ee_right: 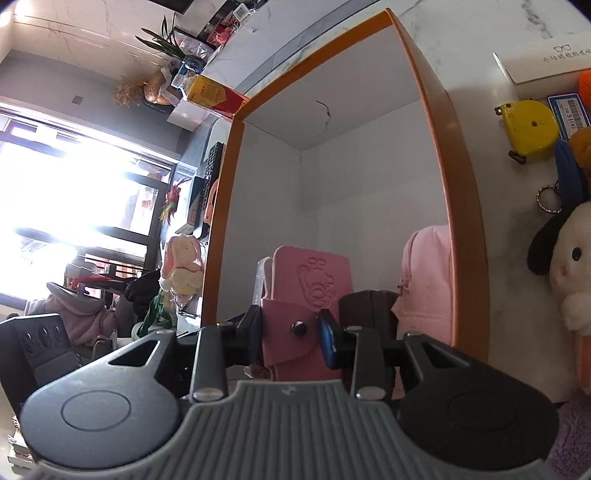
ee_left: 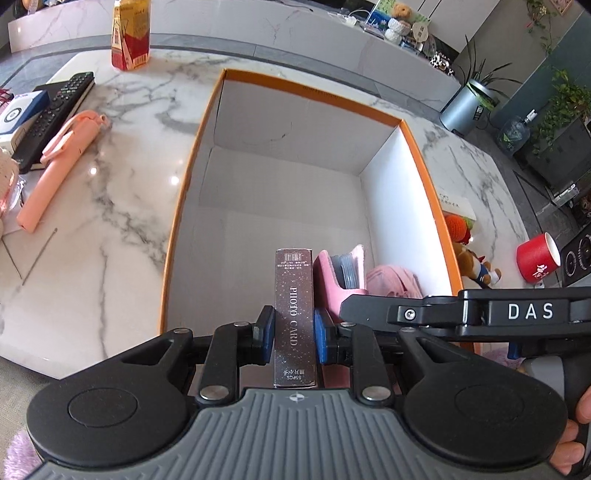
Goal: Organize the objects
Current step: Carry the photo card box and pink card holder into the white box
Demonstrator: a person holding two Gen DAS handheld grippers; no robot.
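Photo card box (ee_left: 294,317), dark brown and printed "PHOTO CARD", is clamped narrow-side between the blue pads of the left gripper (ee_left: 294,334), held over the near end of the orange-rimmed storage box (ee_left: 417,155). Pink card holder (ee_right: 307,295) with an embossed figure and a snap flap is pinched between the fingers of the right gripper (ee_right: 291,334), also at the near end of the storage box, just beside the photo card box. A pale pink pouch (ee_right: 428,280) stands against the box's right wall, near the same end. The rest of the white box floor is bare. The storage box sits on a marble desk (ee_left: 122,206). Toward the desk's left edge: peach selfie stick (ee_left: 59,162), black remote (ee_left: 55,114). Far edge: red-yellow carton (ee_left: 131,35). Right of the box: yellow tape measure (ee_right: 528,127), plush rabbit (ee_right: 569,266), red cup (ee_left: 535,260).
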